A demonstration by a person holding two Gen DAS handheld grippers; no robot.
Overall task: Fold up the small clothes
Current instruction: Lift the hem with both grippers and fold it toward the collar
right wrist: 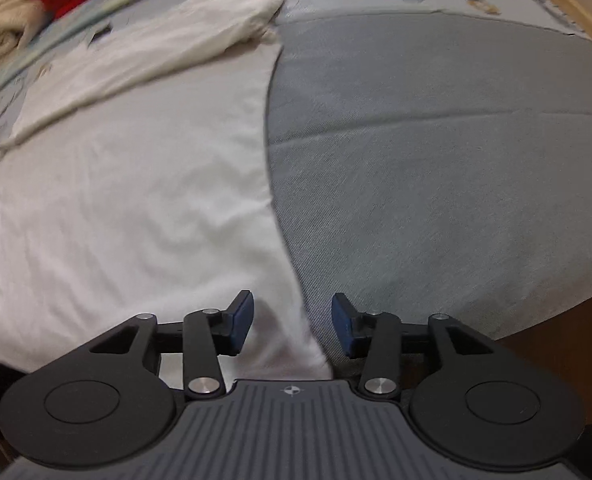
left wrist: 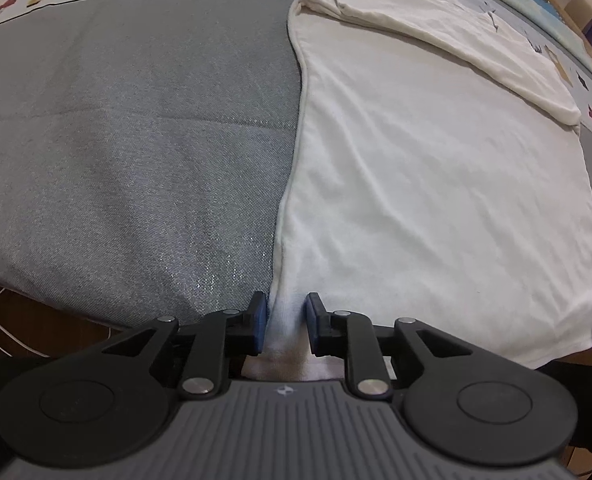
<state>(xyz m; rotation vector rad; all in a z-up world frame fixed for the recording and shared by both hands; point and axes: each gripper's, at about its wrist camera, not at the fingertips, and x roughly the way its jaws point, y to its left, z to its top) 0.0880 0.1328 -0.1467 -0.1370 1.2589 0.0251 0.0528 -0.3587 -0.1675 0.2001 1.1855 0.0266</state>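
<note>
A white shirt (left wrist: 436,208) lies flat on the grey bed (left wrist: 135,152). The left gripper (left wrist: 285,320) has its jaws slightly parted around the shirt's near corner (not pinching); the right gripper (right wrist: 291,322) stands open over the other corner.

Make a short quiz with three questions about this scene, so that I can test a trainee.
1. True or false: the white garment lies spread on a gray cover.
2. What is between the fingers of the right gripper?
A. a corner of the white garment
B. a red cloth
C. nothing at all
3. Fill in: of the two, the fingers of the ____ gripper stand closer together, those of the left gripper or the right.

Key: 1 true; 2 A; 3 left.
</note>
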